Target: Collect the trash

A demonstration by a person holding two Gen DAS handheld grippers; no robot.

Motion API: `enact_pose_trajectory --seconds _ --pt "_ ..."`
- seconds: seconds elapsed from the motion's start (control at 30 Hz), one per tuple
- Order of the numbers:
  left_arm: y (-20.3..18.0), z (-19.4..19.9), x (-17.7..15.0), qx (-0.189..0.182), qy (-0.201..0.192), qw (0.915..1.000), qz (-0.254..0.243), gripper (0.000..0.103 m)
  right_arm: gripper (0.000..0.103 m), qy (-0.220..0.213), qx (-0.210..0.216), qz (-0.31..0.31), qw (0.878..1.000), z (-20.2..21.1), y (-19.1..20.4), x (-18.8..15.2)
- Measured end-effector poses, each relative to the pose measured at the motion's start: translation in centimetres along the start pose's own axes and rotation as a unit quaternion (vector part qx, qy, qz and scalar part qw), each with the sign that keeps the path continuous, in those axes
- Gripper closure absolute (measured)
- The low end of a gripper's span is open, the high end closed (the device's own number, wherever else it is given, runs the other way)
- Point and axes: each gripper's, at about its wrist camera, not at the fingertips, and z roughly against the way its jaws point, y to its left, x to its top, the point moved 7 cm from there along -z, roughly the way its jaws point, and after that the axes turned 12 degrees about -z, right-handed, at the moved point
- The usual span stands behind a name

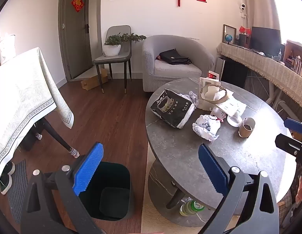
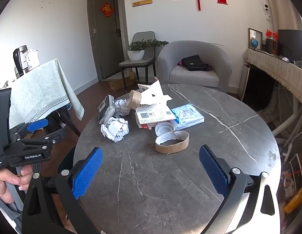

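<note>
Hovering over round table (image 2: 189, 175), both tongs spread wide, nothing gripped: left gripper (image 1: 151, 167) above black bin (image 1: 112, 191), right gripper (image 2: 151, 167) near cardboard ring (image 2: 172, 142). Crumpled paper (image 2: 114, 129), cartons seen mid-table.

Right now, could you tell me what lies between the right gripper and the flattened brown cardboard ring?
Only bare grey marble tabletop, in the right wrist view.
</note>
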Motion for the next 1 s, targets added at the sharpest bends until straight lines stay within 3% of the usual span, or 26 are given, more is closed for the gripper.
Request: enact_pose_trajectory --seconds 1.0 --pt "0.77 -0.45 -0.14 0.0 0.001 0.9999 0.015 0.003 0.003 0.001 0.003 0.004 1.0 -0.51 0.44 -0.3"
